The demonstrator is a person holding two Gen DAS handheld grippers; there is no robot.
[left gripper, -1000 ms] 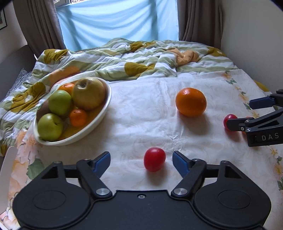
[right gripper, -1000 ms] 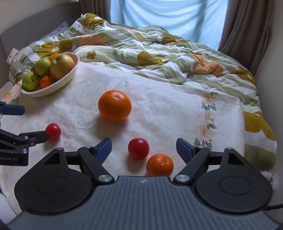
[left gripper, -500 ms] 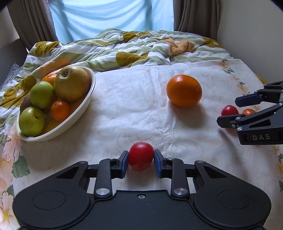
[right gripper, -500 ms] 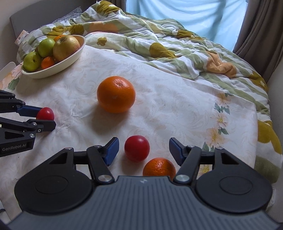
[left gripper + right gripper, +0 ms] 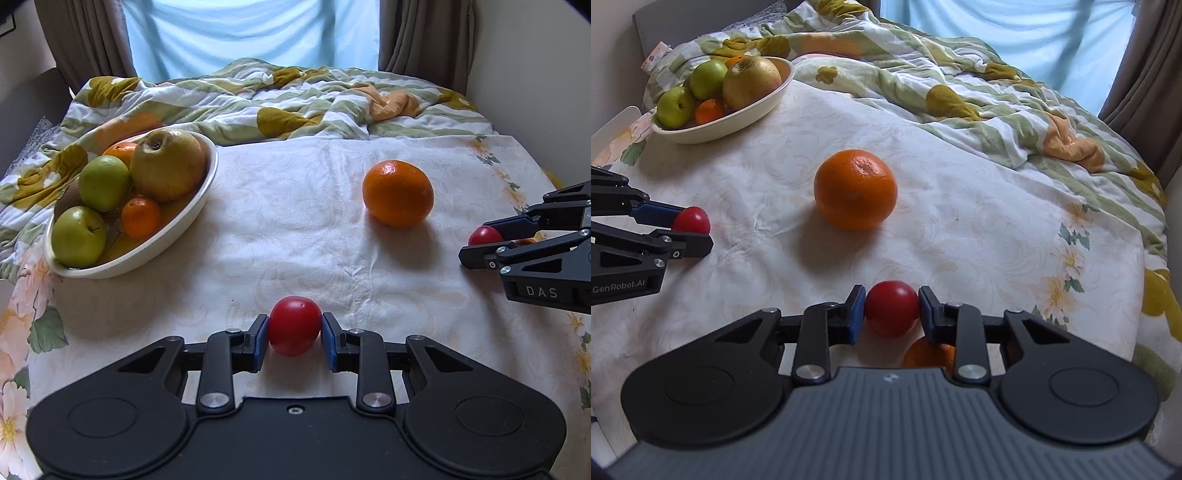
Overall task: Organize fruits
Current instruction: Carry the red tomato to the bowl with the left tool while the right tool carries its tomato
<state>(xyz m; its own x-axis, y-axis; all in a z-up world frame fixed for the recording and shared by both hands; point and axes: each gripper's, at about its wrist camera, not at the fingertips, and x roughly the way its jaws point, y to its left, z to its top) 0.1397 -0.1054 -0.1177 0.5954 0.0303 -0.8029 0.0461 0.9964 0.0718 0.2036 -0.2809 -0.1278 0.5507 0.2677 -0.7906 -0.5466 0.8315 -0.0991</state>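
Observation:
My left gripper (image 5: 294, 326) is shut on a small red fruit (image 5: 294, 321) that rests on the white cloth; its blue pads press both sides. In the right wrist view my right gripper (image 5: 892, 308) has its jaws closing on a second red fruit (image 5: 892, 304), and the pads touch its sides. Each gripper also shows in the other's view: the left gripper (image 5: 694, 230) and the right gripper (image 5: 480, 243). A large orange (image 5: 398, 192) lies loose between them. A small mandarin (image 5: 925, 352) sits half hidden under the right gripper. The cream bowl (image 5: 212, 166) at the left holds green apples, mandarins and a big yellowish fruit.
A rumpled green and yellow striped quilt (image 5: 295, 99) is heaped behind the cloth, in front of a curtained window. A wall runs along the right. The cloth's flowered edge (image 5: 1071, 258) drops off at the right side of the bed.
Both grippers went from wide open to closed around their red fruits, the left first and the right after it. The right gripper also sank slightly and rolled.

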